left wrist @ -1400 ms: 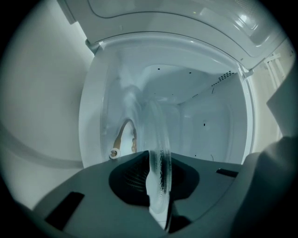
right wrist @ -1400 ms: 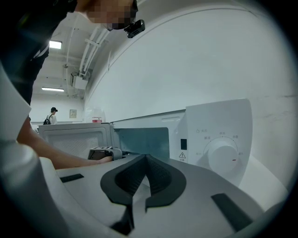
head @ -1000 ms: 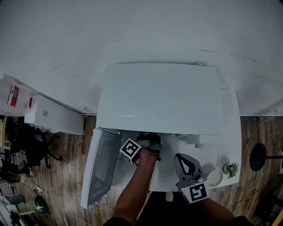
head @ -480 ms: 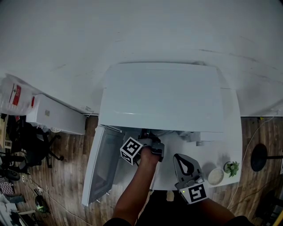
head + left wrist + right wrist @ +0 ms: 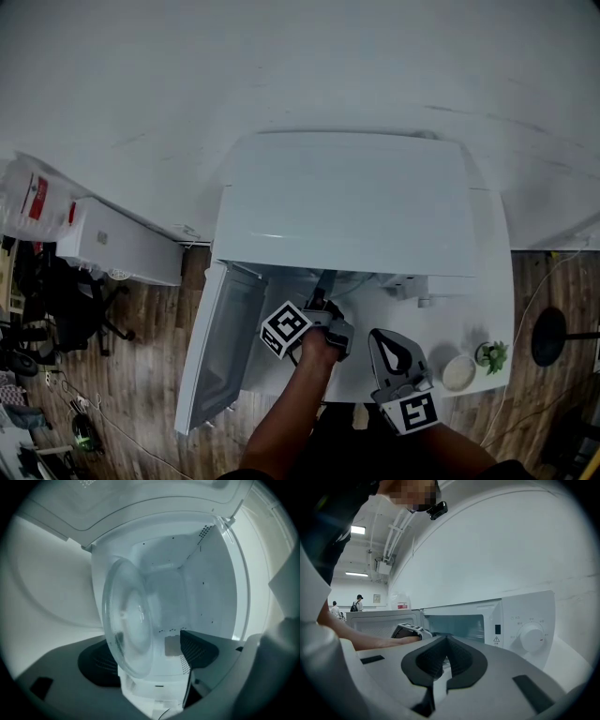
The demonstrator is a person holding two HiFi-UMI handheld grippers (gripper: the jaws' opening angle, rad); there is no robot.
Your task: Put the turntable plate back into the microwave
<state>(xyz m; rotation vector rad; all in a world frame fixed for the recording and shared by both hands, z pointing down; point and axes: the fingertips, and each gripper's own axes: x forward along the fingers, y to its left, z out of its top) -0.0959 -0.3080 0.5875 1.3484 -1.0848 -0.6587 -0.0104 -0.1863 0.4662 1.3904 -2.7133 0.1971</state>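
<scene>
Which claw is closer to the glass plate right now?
Left. The left claw is at the mouth of the microwave, its jaws opening with the glass plate between them. The right claw hangs outside, in front of it, shut on nothing.

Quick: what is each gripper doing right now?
Left gripper: jaws opening, turntable plate between them, not gripped.
Right gripper: shut, holding nothing.

Clear round turntable plate [image 5: 126, 620] — glass (see-through) — inside the white microwave [image 5: 342, 202], door open.

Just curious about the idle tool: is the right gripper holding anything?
No, the right gripper has its jaws together with nothing between them.
</scene>
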